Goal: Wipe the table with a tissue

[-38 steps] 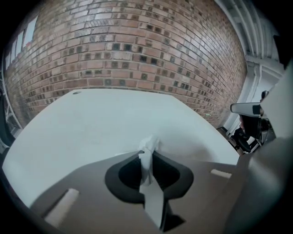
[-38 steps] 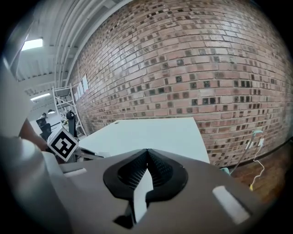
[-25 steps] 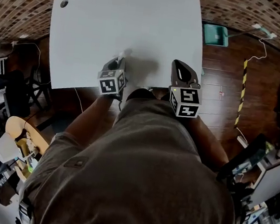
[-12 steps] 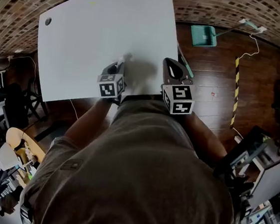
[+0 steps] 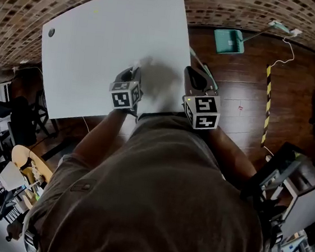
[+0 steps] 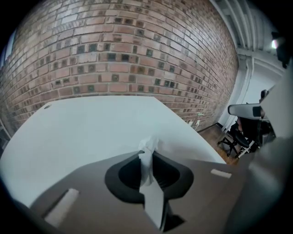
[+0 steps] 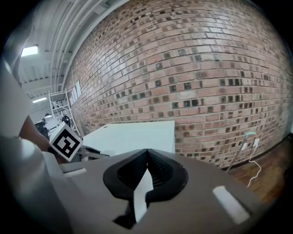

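Note:
A white table (image 5: 98, 48) (image 6: 82, 132) (image 7: 132, 135) fills the upper left of the head view. My left gripper (image 5: 134, 71) (image 6: 147, 153) hangs over the table's near part, shut on a crumpled white tissue (image 6: 148, 146) (image 5: 137, 67) that sticks up between its jaws. My right gripper (image 5: 194, 76) (image 7: 147, 153) is shut with nothing in it, held beside the table's right edge over the floor. In the right gripper view the left gripper's marker cube (image 7: 65, 140) shows at the left.
A brick wall (image 6: 128, 50) (image 7: 197, 77) runs behind the table. A dark round spot (image 5: 51, 32) marks the table's far left corner. A teal tray (image 5: 229, 41) and a white cable (image 5: 288, 44) lie on the wood floor at right. Chairs (image 5: 17, 118) stand at left.
The head view has shifted, so the table sits further left in the picture. The right gripper, over the table's corner a second ago, now hangs past its right edge. The left gripper still holds the tissue.

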The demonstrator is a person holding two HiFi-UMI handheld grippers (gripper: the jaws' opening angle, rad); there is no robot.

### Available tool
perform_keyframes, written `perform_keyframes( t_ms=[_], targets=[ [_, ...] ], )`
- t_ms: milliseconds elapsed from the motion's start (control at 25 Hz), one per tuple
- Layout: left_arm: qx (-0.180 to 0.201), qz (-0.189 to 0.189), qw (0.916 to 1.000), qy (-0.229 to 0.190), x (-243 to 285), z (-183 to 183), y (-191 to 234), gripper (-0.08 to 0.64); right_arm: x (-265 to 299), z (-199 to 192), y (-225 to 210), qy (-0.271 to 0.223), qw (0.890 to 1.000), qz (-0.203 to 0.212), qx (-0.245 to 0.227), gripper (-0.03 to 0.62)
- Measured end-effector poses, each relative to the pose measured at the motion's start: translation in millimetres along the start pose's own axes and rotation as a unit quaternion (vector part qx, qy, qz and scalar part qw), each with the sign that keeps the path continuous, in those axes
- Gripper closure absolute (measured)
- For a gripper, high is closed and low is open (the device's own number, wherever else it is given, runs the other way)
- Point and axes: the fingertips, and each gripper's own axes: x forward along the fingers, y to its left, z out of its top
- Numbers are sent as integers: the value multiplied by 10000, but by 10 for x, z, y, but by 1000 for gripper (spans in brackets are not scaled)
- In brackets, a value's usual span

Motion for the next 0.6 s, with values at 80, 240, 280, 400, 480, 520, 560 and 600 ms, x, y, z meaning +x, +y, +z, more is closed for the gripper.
perform_keyframes(
  t_ms=[80, 240, 280, 400, 480, 520, 560, 600],
  targets=[
    [37, 106, 9999, -39, 55, 136, 17, 524, 11, 3, -61, 44, 10000, 18, 16, 578],
    [11, 245, 9997, -36, 227, 286, 59, 523, 29, 5, -184, 91, 9999, 35, 50, 578],
    [4, 314, 9995, 1, 281, 297, 84, 523, 30, -1, -231, 111, 9999, 18, 66, 578],
    [3, 441, 9990, 48, 435, 323, 105, 523, 30, -16, -404, 160, 9998, -44, 127, 578],
    [38, 536, 9986, -27, 476, 367, 78, 523, 26, -41, -524, 212, 9996, -90, 170, 578],
    [39, 589, 9982, -45, 479, 377, 67, 523, 23, -55, -572, 230, 9995, -110, 197, 578],
    [42, 635, 9980, -44, 474, 379, 59, 523, 19, -68, -609, 242, 9994, -127, 227, 578],
    [61, 669, 9977, -29, 466, 381, 53, 524, 17, -78, -632, 249, 9993, -140, 257, 578]
  ],
)
